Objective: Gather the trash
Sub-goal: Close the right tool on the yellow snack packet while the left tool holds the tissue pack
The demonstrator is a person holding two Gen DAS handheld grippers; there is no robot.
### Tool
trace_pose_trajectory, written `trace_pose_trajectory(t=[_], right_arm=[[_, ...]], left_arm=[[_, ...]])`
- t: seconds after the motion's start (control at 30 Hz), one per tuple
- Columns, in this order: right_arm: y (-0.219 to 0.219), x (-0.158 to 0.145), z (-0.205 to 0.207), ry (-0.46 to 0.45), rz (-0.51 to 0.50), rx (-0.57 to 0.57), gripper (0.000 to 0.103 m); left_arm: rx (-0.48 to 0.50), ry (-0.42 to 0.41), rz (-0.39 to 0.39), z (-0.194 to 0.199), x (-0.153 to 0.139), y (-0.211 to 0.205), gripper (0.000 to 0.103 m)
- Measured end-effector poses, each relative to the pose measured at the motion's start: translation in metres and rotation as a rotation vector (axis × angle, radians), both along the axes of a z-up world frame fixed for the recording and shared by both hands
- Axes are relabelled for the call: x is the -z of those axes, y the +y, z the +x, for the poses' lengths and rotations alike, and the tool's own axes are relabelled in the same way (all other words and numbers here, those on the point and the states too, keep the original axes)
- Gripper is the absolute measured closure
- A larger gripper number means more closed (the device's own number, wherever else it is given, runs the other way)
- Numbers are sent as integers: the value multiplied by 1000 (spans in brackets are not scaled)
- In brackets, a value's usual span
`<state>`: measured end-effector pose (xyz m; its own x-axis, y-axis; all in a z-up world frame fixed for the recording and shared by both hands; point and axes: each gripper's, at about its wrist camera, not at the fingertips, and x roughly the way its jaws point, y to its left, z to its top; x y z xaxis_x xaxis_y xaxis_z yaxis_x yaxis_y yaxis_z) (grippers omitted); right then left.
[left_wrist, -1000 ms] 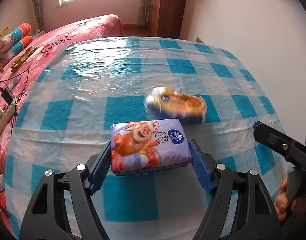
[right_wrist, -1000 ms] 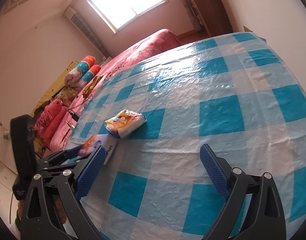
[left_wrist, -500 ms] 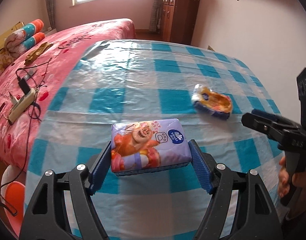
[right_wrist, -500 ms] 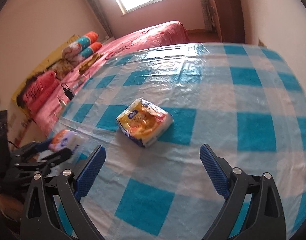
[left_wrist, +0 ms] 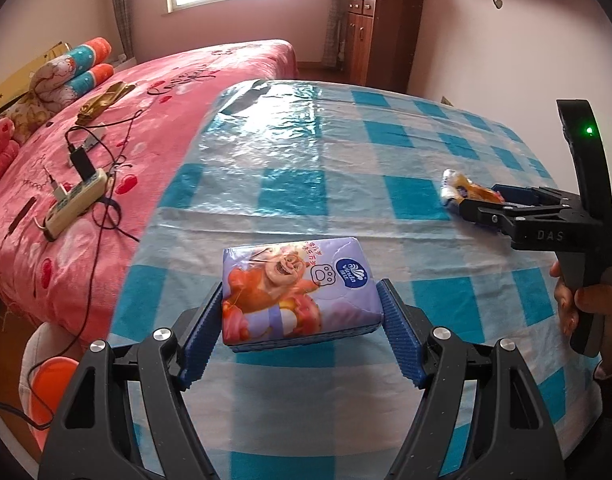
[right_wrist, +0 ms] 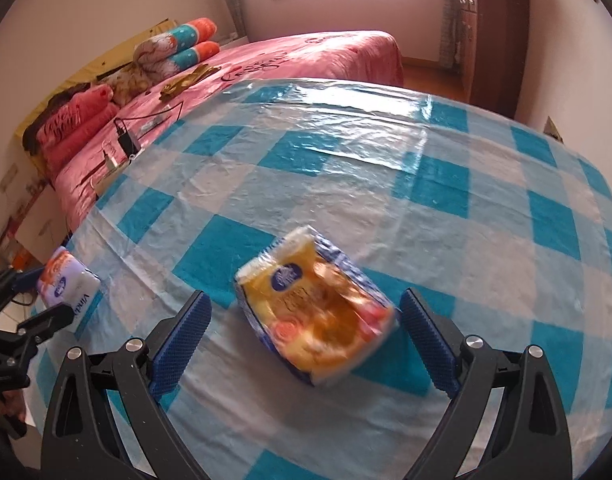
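Table (right_wrist: 446,184): checked blue-and-white cover; one pack lies on it.
Right gripper (right_wrist: 303,322): has swung across the table to the yellow tissue pack (right_wrist: 316,312); jaws apart, straddling it, pads clear of both sides.
Left gripper (left_wrist: 299,330): jaws clamped on the purple tissue pack (left_wrist: 295,286), grip unchanged, carried toward the table's left edge.
Assessment: first pack secured; second lined up, likely needing only a closing squeeze.
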<state>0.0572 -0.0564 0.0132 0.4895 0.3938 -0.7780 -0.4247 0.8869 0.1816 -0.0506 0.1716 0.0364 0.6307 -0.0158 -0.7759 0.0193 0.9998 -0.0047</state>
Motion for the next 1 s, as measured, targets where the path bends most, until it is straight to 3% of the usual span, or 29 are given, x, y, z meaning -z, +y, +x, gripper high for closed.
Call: trace_pose_trajectory(t=[0.27, 0.3, 0.4, 1.0], right_arm=[[22, 4, 0, -45, -92, -17, 10], [23, 4, 0, -51, -103, -14, 17], [26, 5, -1, -63, -139, -8, 20], [30, 2, -37, -82, -145, 3, 35]], left_arm=[[-9, -13, 26, -7, -2, 7, 28], [-11, -13, 27, -8, -2, 8, 28], [-11, -15, 27, -11, -2, 8, 28], [2, -23, 53, -27, -2, 6, 28]])
